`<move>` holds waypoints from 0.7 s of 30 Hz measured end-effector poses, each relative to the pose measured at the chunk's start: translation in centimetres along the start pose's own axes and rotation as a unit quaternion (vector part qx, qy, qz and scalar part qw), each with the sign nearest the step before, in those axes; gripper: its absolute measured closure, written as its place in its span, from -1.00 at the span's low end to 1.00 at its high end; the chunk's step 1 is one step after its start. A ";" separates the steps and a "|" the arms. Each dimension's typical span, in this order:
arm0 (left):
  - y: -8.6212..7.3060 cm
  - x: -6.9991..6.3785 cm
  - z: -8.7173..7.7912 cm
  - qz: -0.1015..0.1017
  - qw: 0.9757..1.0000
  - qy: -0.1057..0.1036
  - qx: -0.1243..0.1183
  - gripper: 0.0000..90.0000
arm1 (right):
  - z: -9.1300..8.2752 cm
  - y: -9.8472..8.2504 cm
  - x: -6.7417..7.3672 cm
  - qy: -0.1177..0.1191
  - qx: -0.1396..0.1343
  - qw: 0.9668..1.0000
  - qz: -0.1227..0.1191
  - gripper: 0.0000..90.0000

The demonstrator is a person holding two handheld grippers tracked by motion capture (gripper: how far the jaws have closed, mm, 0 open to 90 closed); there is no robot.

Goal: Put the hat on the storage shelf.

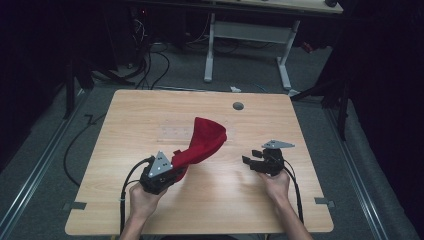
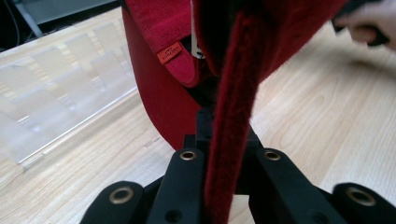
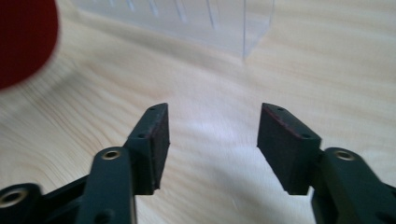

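A red cloth hat is lifted off the wooden table, hanging from my left gripper, which is shut on its edge. In the left gripper view the hat's red rim runs down between the two black jaws, and a small orange label shows on the fabric. My right gripper hovers low over the table to the right of the hat, apart from it. Its jaws stand open with nothing between the pads; bare wood shows in the gap. The hat sits at that view's top left.
A clear plastic tray lies flat on the table behind the hat, seen as the clear tray and the clear tray. A round grommet hole sits near the table's far edge. A white desk frame stands beyond.
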State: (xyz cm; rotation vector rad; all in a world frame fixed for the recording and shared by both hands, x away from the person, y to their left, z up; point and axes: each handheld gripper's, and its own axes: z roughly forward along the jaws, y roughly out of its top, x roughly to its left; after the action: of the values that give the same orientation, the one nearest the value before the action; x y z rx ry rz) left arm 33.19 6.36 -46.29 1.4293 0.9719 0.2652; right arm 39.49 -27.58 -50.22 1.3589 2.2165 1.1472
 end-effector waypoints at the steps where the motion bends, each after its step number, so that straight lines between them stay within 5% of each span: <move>1: 0.1 0.2 -0.1 -0.004 1.000 0.000 -0.004 0.90 | 0.0 0.0 0.0 0.000 0.000 1.000 0.000 0.00; 6: 1.2 1.4 -0.3 -0.041 0.999 0.011 -0.027 0.90 | 1.0 -1.3 0.0 -0.051 0.020 0.998 -0.017 -0.01; 21: 4.6 3.6 -0.7 -0.090 0.993 0.021 -0.067 0.90 | 2.2 -1.9 -0.1 -0.084 0.025 0.996 -0.034 -0.08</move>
State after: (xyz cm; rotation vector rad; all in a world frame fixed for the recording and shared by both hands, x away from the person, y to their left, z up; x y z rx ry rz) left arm 36.65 10.17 -43.50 1.2087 1.0906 0.2235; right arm 39.69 -27.08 -53.10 1.3351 2.1663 0.9232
